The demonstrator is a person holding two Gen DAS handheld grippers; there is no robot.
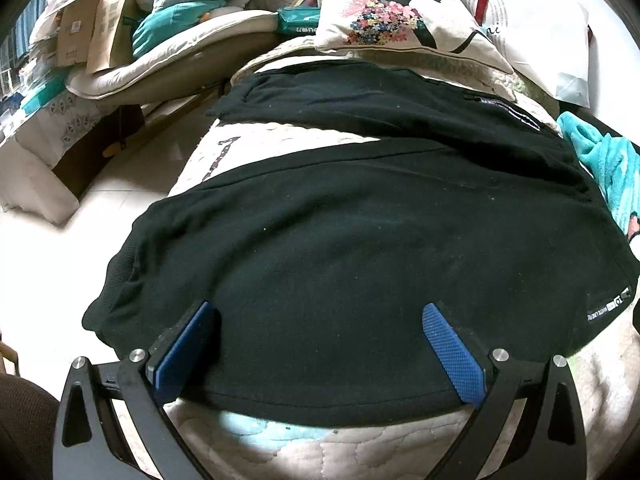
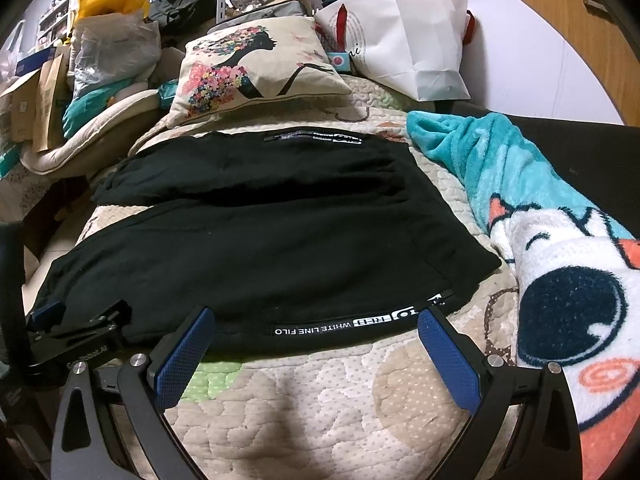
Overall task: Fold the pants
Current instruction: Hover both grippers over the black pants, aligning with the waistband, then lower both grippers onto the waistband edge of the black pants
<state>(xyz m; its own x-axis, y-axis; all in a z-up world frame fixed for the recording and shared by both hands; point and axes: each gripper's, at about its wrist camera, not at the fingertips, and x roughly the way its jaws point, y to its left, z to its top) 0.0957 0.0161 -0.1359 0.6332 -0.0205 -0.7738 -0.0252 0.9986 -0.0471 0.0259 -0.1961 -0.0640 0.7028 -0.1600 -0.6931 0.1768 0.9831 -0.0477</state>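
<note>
1. The black pants lie spread flat on a quilted bedspread covering the bed, with their two legs running toward the left and a strip of quilt showing between them.
2. In the right wrist view the near edge of the pants carries a white-lettered label reading "WHITE LINE FILO", printed upside down as seen from there; a second label sits at the far edge.
3. The left tool has its jaws spread wide, its blue pads standing over the near hem of the pants with fabric between them but nothing pinched.
4. The right tool is likewise released, fingers wide apart, its tips at the near edge of the pants beside the label, the quilt bare beneath the gap.
5. In the right wrist view the left tool appears at the lower left, resting at the pants' near left corner.
6. A cushion printed with a flower-haired silhouette leans just beyond the far edge of the pants.
7. A white paper bag with red handles stands to the right of the cushion.
8. A turquoise fleece blanket with a cartoon print lies bunched on the right, near the pants' right edge.
9. Cardboard boxes and plastic bags pile up at the far left.
</note>
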